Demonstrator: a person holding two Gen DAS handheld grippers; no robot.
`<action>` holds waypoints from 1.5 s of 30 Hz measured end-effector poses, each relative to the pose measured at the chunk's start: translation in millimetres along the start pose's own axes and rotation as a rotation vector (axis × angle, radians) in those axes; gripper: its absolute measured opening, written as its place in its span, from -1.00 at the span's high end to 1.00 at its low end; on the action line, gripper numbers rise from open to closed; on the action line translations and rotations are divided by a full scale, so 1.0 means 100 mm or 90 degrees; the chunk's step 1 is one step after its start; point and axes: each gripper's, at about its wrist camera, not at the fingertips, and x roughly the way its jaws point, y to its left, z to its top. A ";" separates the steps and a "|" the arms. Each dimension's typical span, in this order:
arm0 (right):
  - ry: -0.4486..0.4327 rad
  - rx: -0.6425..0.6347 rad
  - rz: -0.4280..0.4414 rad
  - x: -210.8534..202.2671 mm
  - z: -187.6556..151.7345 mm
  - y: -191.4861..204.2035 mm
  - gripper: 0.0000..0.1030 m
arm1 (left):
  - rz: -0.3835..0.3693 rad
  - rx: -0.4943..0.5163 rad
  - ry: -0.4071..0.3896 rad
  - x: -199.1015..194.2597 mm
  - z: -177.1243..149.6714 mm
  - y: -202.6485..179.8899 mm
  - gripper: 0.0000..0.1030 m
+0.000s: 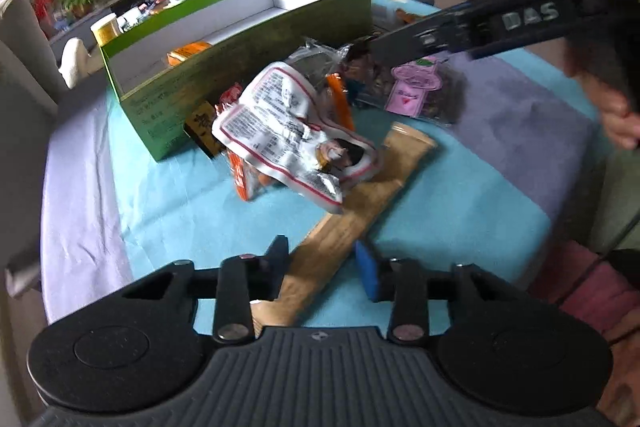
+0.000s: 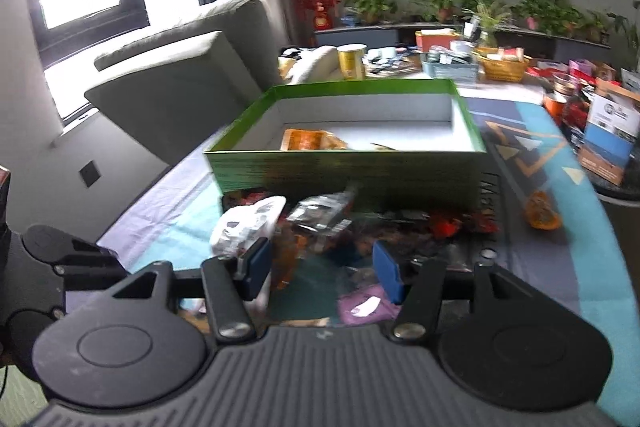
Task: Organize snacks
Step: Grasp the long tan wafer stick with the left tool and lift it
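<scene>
Left gripper point(image 1: 326, 261) fingers clamped on tan snack packet point(image 1: 352, 223), right gripper point(image 2: 322, 267) fingers part-open, grip unclear

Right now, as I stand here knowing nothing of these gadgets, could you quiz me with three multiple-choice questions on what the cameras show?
1. Where does the orange packet lie?
A. On the sofa
B. Inside the green box
C. Under the cloth

2. What colour is the box's inside?
A. White
B. Red
C. Black

3. The long tan packet is:
A. Standing upright in the box
B. Torn in half
C. Lying flat, with the left gripper closed around its near end

Answers:
1. B: it rests on the box floor.
2. A: the inner walls are white.
3. C: one finger sits on each side of it.
</scene>
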 end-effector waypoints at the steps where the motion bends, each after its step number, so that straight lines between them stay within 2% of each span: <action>1: -0.001 -0.005 0.008 0.02 0.01 0.04 0.33 | -0.016 -0.017 -0.005 -0.03 -0.03 0.01 0.52; 3: -0.007 -0.017 0.021 0.07 0.01 0.16 0.33 | -0.033 -0.033 -0.012 -0.08 -0.09 0.00 0.59; 11: 0.021 -0.110 0.057 0.45 0.01 0.63 0.33 | -0.017 -0.071 -0.031 -0.13 -0.14 -0.06 0.57; 13: 0.040 -0.120 0.057 0.55 -0.01 0.68 0.33 | -0.010 -0.067 -0.030 -0.12 -0.12 -0.08 0.50; 17: 0.068 -0.126 0.064 0.64 -0.04 0.71 0.32 | -0.011 -0.071 -0.033 -0.08 -0.13 -0.09 0.22; 26: 0.048 -0.200 0.045 0.69 -0.05 0.81 0.36 | -0.037 -0.123 -0.053 -0.06 -0.21 -0.01 0.18; 27: 0.041 -0.197 0.049 0.68 -0.03 0.79 0.63 | -0.039 -0.127 -0.055 -0.07 -0.22 0.00 0.19; 30: 0.026 -0.178 0.056 0.62 0.03 0.73 0.77 | -0.032 -0.133 -0.056 -0.07 -0.22 0.01 0.34; 35: -0.015 -0.107 0.080 0.41 0.21 0.59 0.94 | -0.025 -0.126 -0.055 -0.05 -0.17 -0.02 0.34; 41: -0.081 -0.043 0.084 0.11 0.49 0.34 0.94 | -0.004 -0.087 -0.052 0.04 -0.06 -0.16 0.21; 43: -0.101 -0.039 0.073 0.03 0.55 0.28 0.94 | 0.002 -0.072 -0.057 0.09 -0.03 -0.19 0.26; 44: -0.106 -0.042 0.065 0.00 0.56 0.26 0.94 | -0.004 -0.067 -0.060 0.10 -0.01 -0.19 0.41; 45: -0.105 -0.046 0.059 0.00 0.56 0.25 0.94 | -0.017 -0.063 -0.059 0.10 0.00 -0.18 0.45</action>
